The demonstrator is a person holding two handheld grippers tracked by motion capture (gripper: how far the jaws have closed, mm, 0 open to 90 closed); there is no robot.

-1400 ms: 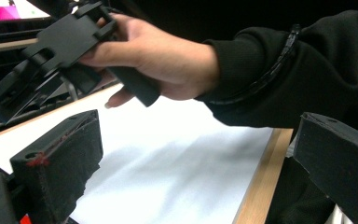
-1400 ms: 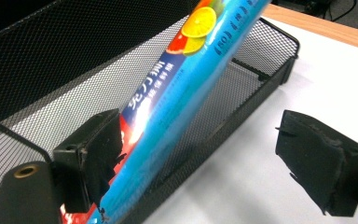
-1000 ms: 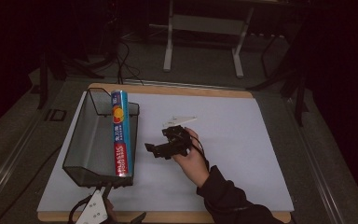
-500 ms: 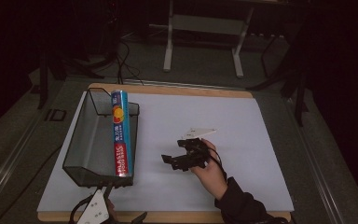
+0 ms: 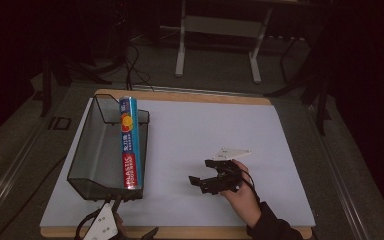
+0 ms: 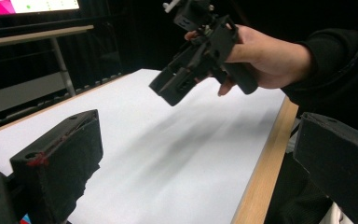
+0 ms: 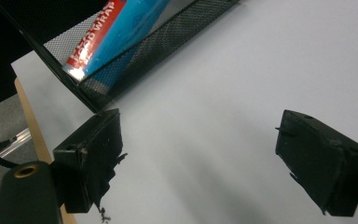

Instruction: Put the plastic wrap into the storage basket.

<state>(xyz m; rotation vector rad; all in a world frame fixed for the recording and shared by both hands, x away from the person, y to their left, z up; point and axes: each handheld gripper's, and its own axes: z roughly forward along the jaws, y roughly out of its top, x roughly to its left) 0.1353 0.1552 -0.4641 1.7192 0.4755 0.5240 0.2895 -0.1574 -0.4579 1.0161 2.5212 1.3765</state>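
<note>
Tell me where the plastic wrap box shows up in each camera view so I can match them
High view: plastic wrap box at left, lying along the right side of the mesh basket.
Left gripper view: not identifiable.
Right gripper view: top left, behind the basket's mesh wall.
Shared landmark: the white table sheet.

The one thing that carries readable print is the long blue-and-red box (image 5: 129, 142) lying along the right wall of the black mesh basket (image 5: 87, 150) at the left of the tabletop. In the high view its red near end bears white capitals running lengthwise that read "PLASTIC". Above them, on the blue part, sits a short line of white characters too small to make out, and farther up an orange and red round emblem with no legible words. In the right gripper view the same box (image 7: 116, 35) shows white letters on its red end reading "WRAP", with the letters before them hidden by the mesh.
</note>
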